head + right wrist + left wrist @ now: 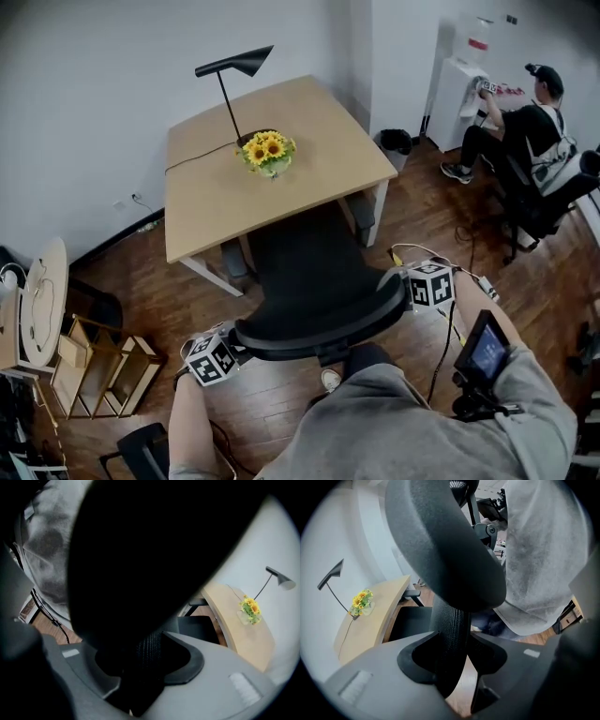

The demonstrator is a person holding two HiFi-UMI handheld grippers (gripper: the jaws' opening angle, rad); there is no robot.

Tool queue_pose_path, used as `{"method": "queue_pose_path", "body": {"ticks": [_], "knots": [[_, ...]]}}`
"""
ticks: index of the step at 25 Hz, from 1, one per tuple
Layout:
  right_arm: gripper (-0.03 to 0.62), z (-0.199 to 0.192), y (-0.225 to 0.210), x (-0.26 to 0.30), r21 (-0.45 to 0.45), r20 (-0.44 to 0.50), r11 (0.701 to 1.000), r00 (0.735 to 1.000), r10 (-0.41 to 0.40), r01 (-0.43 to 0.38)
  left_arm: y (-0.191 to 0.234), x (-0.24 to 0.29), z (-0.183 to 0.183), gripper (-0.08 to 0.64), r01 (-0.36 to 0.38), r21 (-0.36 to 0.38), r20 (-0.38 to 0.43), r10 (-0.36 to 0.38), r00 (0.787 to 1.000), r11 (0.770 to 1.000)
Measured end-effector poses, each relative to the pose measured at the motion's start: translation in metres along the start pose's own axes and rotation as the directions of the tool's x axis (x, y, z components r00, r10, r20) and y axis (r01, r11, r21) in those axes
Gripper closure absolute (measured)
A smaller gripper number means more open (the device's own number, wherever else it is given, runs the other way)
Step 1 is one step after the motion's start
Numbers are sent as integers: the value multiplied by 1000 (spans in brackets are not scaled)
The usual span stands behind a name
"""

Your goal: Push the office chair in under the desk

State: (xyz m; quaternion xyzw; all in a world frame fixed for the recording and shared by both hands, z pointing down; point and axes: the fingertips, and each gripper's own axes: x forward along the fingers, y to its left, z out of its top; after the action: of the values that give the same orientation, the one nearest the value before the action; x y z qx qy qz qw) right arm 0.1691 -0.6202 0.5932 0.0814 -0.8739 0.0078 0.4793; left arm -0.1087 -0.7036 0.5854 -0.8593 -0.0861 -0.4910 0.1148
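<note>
Office chair [309,281] sits at the centre of the frame, with its seat reaching the near edge of the desk [211,202] and its backrest toward the person. At lower left, the left claw [234,345] is clamped on the backrest's mesh rim [450,634], which fills the gap between its jaws. Right of centre, the right claw [403,289] is clamped on the same rim at its other end.

Several things could go wrong from here. The left claw holds only a thin edge, so the mesh could slide out under a hard shove. An uneven push from the two sides would probably swivel the chair and send it against the white desk leg [208,274] at left, or against the leg at right. A knock on the desk might tip the sunflower vase [269,153] or the lamp [234,70] in the upper part of the frame. At right, the cable [422,247] lying beside the chair could snag under its base.
</note>
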Motion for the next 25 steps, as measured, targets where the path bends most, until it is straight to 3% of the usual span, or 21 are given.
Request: {"method": "queue_pose_path", "body": {"ticks": [16,25], "knots": [[419,-9,-85,6,-22,8,1000,1000,-3,3,83,9,-13,388,4,-18,-8,-4,1000,1000],[420,-17,-157,3,-49,14,999,1000,-3,4,151,15,-15,387,-7,-55,-33,5,999,998]]}}
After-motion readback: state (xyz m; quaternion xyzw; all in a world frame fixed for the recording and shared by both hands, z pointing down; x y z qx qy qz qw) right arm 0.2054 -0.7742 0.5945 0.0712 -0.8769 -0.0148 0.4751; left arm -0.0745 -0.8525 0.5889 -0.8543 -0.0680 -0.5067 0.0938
